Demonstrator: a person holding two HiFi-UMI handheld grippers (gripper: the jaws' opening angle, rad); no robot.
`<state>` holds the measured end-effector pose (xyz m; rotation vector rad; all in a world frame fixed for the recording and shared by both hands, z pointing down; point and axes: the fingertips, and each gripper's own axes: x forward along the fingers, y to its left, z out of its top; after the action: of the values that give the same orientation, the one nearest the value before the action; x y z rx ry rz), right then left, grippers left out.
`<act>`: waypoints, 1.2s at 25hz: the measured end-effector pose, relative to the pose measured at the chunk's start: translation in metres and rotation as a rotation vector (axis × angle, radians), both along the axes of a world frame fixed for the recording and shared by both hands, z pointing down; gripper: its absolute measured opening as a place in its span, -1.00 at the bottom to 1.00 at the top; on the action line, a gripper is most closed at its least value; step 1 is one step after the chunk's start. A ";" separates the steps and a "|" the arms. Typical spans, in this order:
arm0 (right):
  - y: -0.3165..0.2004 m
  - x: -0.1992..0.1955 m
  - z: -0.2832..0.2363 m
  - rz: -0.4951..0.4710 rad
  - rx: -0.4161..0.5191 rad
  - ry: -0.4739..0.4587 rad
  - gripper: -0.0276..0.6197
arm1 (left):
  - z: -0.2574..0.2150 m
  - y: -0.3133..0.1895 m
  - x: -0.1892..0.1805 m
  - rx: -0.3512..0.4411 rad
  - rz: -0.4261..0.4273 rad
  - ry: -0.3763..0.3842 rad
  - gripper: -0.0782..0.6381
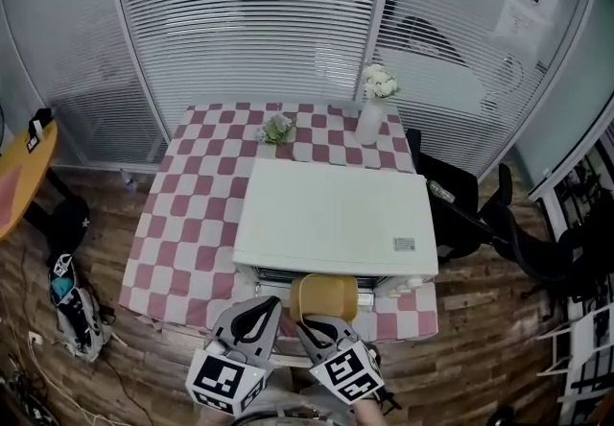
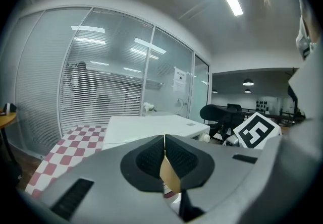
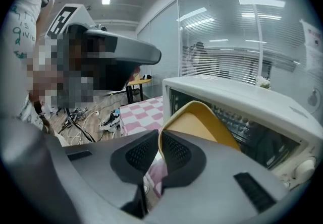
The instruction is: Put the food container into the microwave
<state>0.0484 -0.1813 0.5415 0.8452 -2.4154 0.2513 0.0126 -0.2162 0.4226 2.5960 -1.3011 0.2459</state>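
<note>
Presently your left claw (image 1: 268, 307) and right claw (image 1: 313, 322) both clench the yellow food container (image 1: 326, 296), tilted before the microwave (image 1: 336, 218); its near edge is hidden.

Open tablecloth (image 1: 192, 223) left of microwave (image 1: 336, 213); vase (image 1: 368, 122) behind

Smooth white microwave (image 1: 336, 213) on checked cloth (image 1: 192, 213); matt yellow food container (image 1: 326, 295).
</note>
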 end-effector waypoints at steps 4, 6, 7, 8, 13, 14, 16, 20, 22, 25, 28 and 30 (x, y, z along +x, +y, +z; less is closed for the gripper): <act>-0.015 -0.005 0.014 0.007 -0.011 0.056 -0.86 | 0.001 -0.013 -0.011 0.004 0.016 0.001 -0.73; -0.021 -0.008 0.020 0.012 -0.008 0.087 -0.86 | 0.003 -0.017 -0.018 0.007 0.027 0.001 -0.73; -0.025 -0.010 0.023 0.015 -0.001 0.099 -0.86 | 0.004 -0.019 -0.021 0.008 0.034 0.001 -0.73; -0.029 -0.011 0.025 0.017 0.008 0.111 -0.86 | 0.006 -0.020 -0.023 0.008 0.042 0.001 -0.73; -0.046 -0.019 0.035 0.029 0.050 0.179 -0.86 | 0.016 -0.020 -0.034 -0.007 0.078 -0.012 -0.73; -0.049 -0.021 0.035 0.030 0.058 0.190 -0.86 | 0.017 -0.019 -0.035 -0.010 0.083 -0.009 -0.73; -0.054 -0.022 0.034 0.034 0.077 0.208 -0.86 | 0.017 -0.018 -0.035 -0.012 0.094 0.000 -0.73; -0.071 -0.022 0.035 0.053 0.123 0.225 -0.86 | 0.017 -0.018 -0.035 -0.012 0.108 -0.002 -0.73; -0.079 -0.022 0.036 0.063 0.138 0.231 -0.86 | 0.017 -0.019 -0.037 -0.013 0.101 0.001 -0.73; -0.089 -0.022 0.041 0.065 0.147 0.241 -0.86 | 0.017 -0.023 -0.039 -0.013 0.086 0.000 -0.73; -0.095 -0.022 0.049 0.050 0.143 0.267 -0.86 | 0.017 -0.028 -0.040 -0.021 0.075 -0.001 -0.73; -0.099 -0.022 0.055 0.035 0.146 0.292 -0.86 | 0.018 -0.031 -0.040 -0.023 0.065 -0.002 -0.73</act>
<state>0.0262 -0.2799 0.5967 0.9195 -2.1661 -0.0354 -0.0274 -0.2468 0.4410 2.6223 -1.2089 0.2725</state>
